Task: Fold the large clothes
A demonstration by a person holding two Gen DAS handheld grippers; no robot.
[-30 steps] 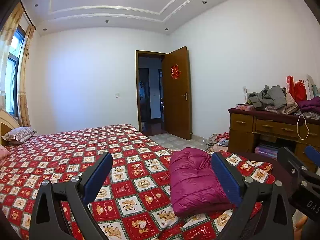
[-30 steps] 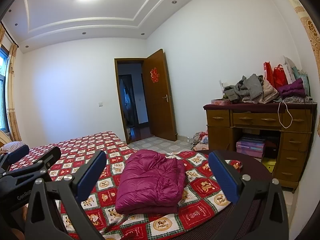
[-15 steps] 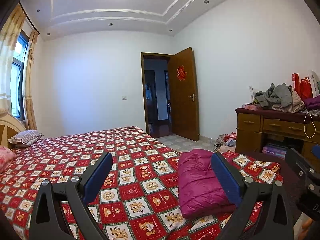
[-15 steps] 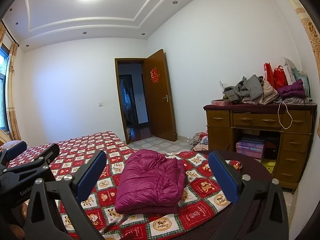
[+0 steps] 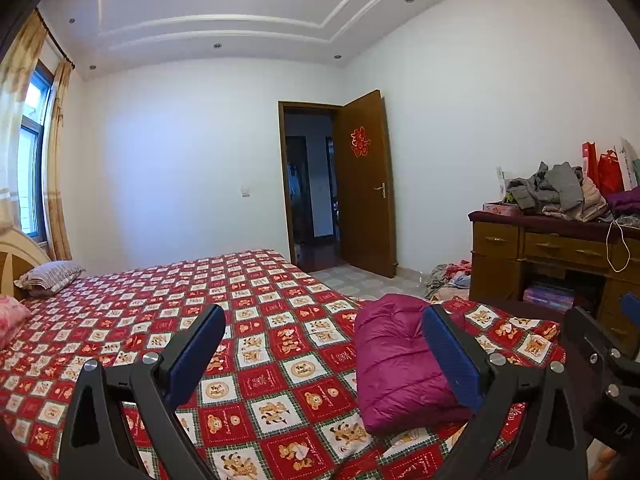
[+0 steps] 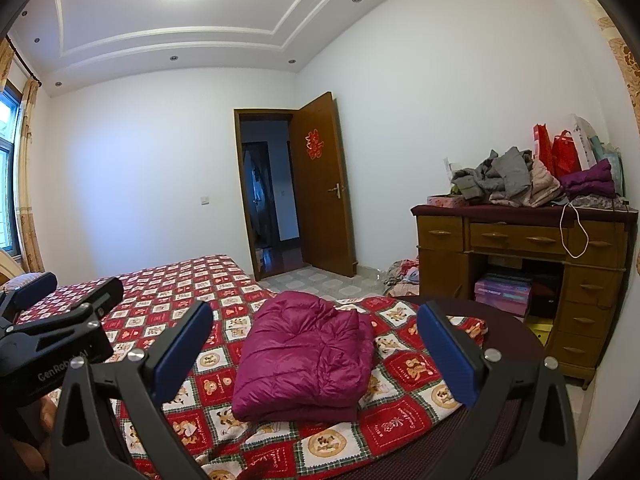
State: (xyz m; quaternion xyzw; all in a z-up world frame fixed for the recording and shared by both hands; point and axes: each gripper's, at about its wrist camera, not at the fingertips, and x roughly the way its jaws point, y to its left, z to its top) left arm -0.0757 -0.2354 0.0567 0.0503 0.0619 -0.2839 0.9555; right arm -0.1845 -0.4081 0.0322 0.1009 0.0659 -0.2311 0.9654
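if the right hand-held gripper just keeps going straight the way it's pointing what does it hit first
Probably the folded magenta jacket on the bed: it lies centred between the open right hand-held gripper's fingers. Depth is unclear, and the gripper may pass above it.

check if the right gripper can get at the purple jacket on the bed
Probably yes: the right gripper is open, and the folded purple jacket lies straight ahead between its fingers with nothing in front.

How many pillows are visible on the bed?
2. A striped pillow lies by the headboard; a pink pillow lies at the left edge, partly cut off. Others may be out of view.
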